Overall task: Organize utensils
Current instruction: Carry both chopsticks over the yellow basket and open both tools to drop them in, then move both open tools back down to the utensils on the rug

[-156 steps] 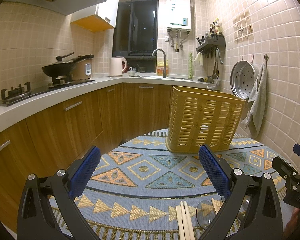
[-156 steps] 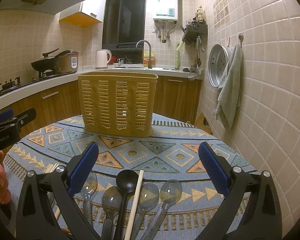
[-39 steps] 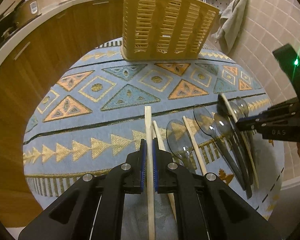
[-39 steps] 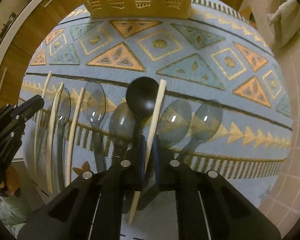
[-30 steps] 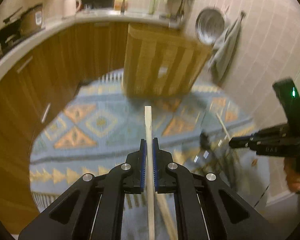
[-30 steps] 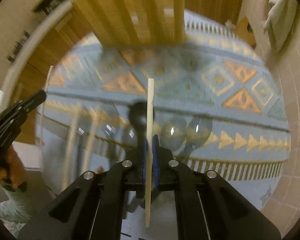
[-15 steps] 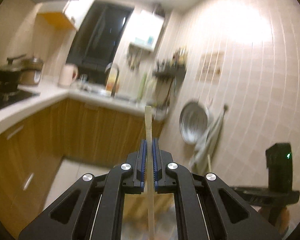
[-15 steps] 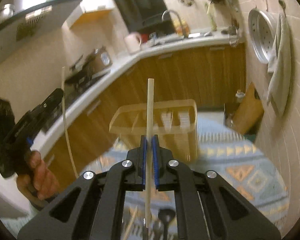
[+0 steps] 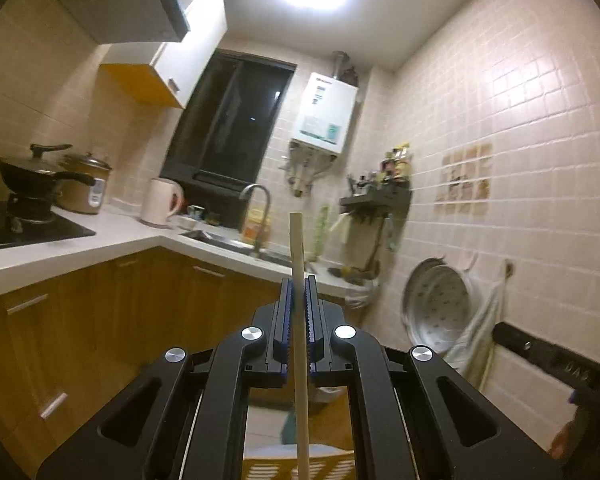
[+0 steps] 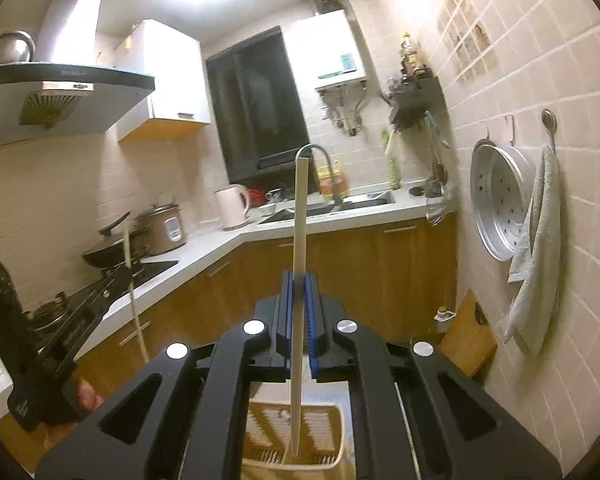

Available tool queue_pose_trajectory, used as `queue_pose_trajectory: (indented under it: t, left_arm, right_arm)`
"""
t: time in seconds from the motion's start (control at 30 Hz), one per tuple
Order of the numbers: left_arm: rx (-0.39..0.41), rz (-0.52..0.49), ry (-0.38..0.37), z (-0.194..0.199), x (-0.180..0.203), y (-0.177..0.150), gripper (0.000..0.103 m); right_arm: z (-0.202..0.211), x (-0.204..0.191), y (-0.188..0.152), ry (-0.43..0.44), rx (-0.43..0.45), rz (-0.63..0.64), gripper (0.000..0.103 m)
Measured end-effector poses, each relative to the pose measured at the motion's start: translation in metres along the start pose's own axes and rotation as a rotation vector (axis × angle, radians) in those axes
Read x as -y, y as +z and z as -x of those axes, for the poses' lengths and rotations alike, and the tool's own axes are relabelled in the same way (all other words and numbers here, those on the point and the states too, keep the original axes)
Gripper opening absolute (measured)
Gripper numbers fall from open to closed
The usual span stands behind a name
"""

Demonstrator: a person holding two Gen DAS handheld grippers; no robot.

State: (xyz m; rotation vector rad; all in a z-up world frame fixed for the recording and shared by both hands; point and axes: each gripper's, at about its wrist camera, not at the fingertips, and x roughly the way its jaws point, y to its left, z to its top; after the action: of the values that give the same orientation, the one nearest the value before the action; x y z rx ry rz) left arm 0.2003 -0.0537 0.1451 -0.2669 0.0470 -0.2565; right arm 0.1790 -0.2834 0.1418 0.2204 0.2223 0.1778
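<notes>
Wooden chopsticks: two, one clamped per tongs, left [image 9: 299, 304], right [image 10: 300, 300].

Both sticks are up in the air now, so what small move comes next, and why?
Probably lower the right gripper straight down: its chopstick hangs upright with its lower tip just inside the yellow basket. The left gripper also holds a chopstick.

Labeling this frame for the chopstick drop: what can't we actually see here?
- Left wrist view: yellow slotted plastic basket is cut by the bottom edge and the left gripper; its wooden chopstick tip is out of frame.
- Right wrist view: spoons and table hidden below the right gripper.
- Basket compartments: too small to tell in either view.
</notes>
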Motion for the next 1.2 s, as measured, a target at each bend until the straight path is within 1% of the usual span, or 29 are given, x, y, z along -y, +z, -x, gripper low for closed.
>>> queue_pose_trajectory:
  t: [0.1,0.17,0.27,0.37,0.47,0.57,0.7,0.77,0.83,0.97,1.03,1.07,1.13,1.2]
  left_arm:
    - [-0.005,-0.008,0.051,-0.009,-0.007,-0.013,0.004]
    - [-0.006,-0.019,0.084,-0.012,-0.011,-0.021,0.004]
    - [-0.016,-0.020,0.104,-0.013,-0.016,-0.031,0.004]
    - [-0.018,-0.032,0.130,-0.003,-0.022,-0.043,0.004]
    - [-0.027,-0.038,0.138,0.002,-0.025,-0.053,0.004]
    - [-0.047,-0.044,0.120,0.005,-0.024,-0.059,0.005]
    - [-0.051,-0.068,0.104,0.012,-0.020,-0.059,0.005]
    - [-0.047,-0.086,0.099,0.019,-0.017,-0.057,0.010]
    - [-0.043,-0.089,0.094,0.027,-0.017,-0.055,0.026]
    - [-0.056,-0.086,0.087,0.044,-0.019,-0.049,0.028]
    - [-0.064,-0.077,0.084,0.050,-0.021,-0.046,0.035]
    - [-0.070,-0.068,0.082,0.055,-0.024,-0.044,0.037]
    - [-0.080,-0.060,0.081,0.060,-0.027,-0.041,0.037]
    - [-0.108,-0.055,0.074,0.067,-0.029,-0.036,0.038]
  right_arm:
    - [-0.018,0.008,-0.011,0.000,-0.020,-0.026,0.005]
    - [-0.029,0.009,-0.025,-0.028,-0.025,-0.014,0.005]
    - [-0.041,0.007,-0.041,-0.039,-0.044,0.004,0.005]
    - [-0.044,0.003,-0.053,-0.057,-0.036,0.028,0.005]
    - [-0.045,0.003,-0.059,-0.050,-0.040,0.030,0.005]
    - [-0.044,0.002,-0.065,-0.035,-0.046,0.028,0.005]
    - [-0.039,0.001,-0.069,-0.034,-0.067,0.052,0.005]
    - [-0.035,0.003,-0.070,-0.020,-0.084,0.041,0.006]
    - [-0.030,0.008,-0.072,0.001,-0.106,0.016,0.009]
    - [-0.016,0.015,-0.074,0.017,-0.138,-0.023,0.009]
    - [-0.006,0.017,-0.073,0.025,-0.145,-0.033,0.010]
    - [-0.003,0.017,-0.072,0.025,-0.146,-0.033,0.012]
    - [0.008,0.016,-0.071,0.026,-0.149,-0.030,0.019]
    - [0.020,0.015,-0.070,0.030,-0.158,-0.032,0.021]
